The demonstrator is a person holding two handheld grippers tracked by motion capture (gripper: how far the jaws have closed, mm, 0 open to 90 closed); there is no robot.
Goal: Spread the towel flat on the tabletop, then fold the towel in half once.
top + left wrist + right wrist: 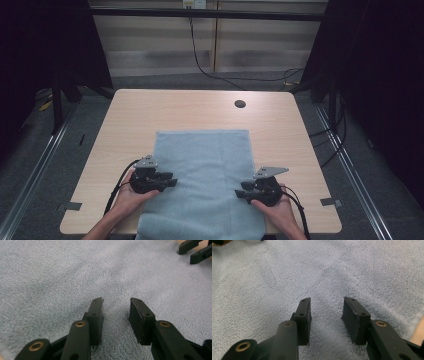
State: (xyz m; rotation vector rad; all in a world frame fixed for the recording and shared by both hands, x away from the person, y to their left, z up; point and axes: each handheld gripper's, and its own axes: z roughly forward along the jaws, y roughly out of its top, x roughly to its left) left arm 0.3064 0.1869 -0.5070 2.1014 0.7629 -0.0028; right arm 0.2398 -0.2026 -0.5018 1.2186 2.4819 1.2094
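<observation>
High view: we have a light blue towel (202,180) spread flat on the wooden table (130,115), its near edge hanging over the table's front edge. Left gripper (170,182) sits over the towel's left edge, right gripper (241,192) over the right edge, both pointing inward toward each other, level with one another across the near half of the cloth. Our read: we're lining up to take the two side edges, likely for a fold. No grasp yet.

Left gripper view: jaws stand part open just above the terry surface, nothing between the pads (97,315) but flat cloth below. Far gripper's tips show top right.

Right gripper view: same picture, jaws apart over flat towel, pads (355,320) not pinching any cloth. No raised fold or edge between them.

Next move, as we judge it: both grippers need to back off to the actual side edges, drop low enough to get one jaw under the hem, then close together. Pinching mid-cloth would only bunch the pile.
</observation>
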